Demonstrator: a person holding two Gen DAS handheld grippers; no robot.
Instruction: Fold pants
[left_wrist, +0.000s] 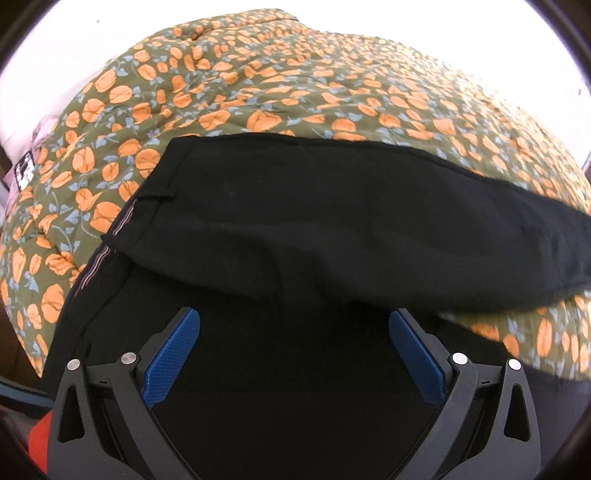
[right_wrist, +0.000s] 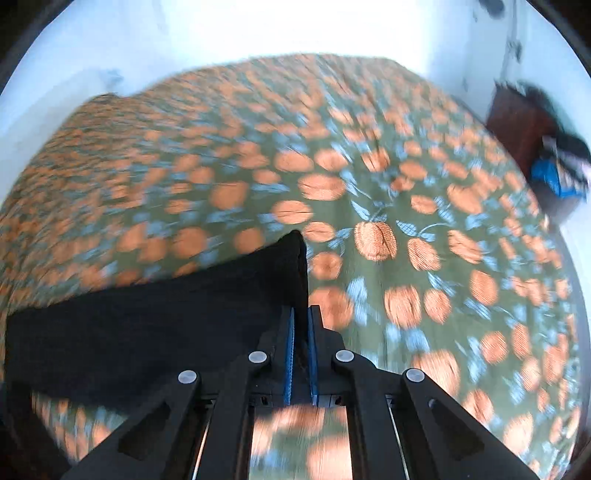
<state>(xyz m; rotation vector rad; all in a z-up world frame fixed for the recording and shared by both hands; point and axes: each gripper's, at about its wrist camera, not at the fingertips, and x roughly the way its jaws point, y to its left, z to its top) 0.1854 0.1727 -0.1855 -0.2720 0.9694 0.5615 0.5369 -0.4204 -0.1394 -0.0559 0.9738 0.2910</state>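
Observation:
Black pants (left_wrist: 332, 221) lie on a bed cover, one leg folded over the other, with a striped waistband lining at the left. My left gripper (left_wrist: 293, 317) is open just above the dark cloth, its blue pads (left_wrist: 173, 354) wide apart and empty. In the right wrist view, my right gripper (right_wrist: 301, 314) is shut on a leg end of the pants (right_wrist: 177, 314) and holds it lifted above the bed; the view is blurred by motion.
The bed cover (left_wrist: 332, 92) is olive green with orange flowers and fills both views (right_wrist: 406, 221). White walls lie beyond it. A dark wooden piece with blue and black items (right_wrist: 546, 162) stands at the far right. Something red (left_wrist: 37, 443) shows at bottom left.

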